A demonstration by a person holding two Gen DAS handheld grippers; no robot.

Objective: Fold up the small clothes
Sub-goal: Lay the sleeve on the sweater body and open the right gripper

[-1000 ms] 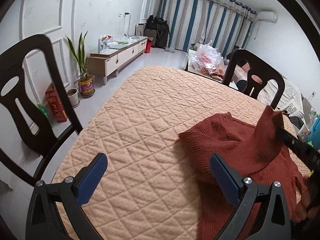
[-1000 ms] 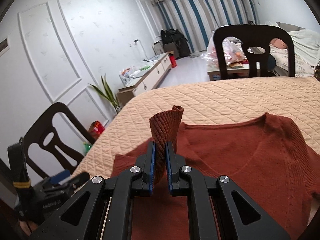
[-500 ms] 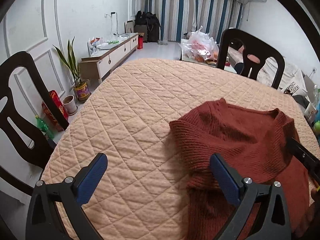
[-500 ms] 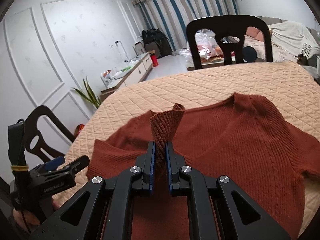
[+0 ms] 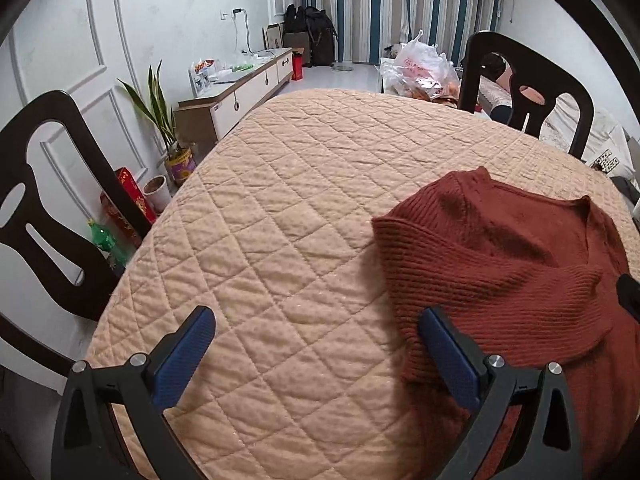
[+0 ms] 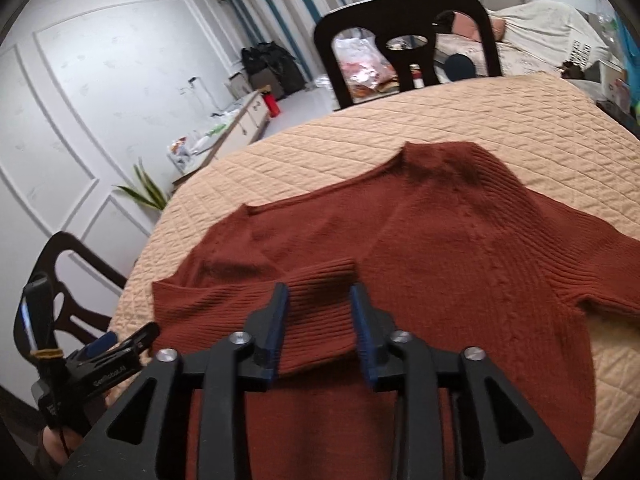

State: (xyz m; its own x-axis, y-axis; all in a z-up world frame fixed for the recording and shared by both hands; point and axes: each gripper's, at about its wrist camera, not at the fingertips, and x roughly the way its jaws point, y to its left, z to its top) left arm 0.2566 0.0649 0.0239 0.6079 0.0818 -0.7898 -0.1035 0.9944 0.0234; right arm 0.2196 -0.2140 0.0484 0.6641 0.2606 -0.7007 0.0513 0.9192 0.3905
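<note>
Sweater lies flat on the quilt, its sleeve now laid across the chest, no longer pinched upright. The right gripper is opening, its pads seemingly clear of the cuff between them, though blur makes that uncertain. The left gripper hangs wide apart at the sweater's edge, holding nothing; one sleeve fold looks done.

The right gripper tilts downward, its jaws opening, with a ribbed sleeve cuff lying between the blue pads but not pinched. The left gripper also angles downward, jaws spread wide with nothing between them, its right pad over the sweater's edge.
</note>
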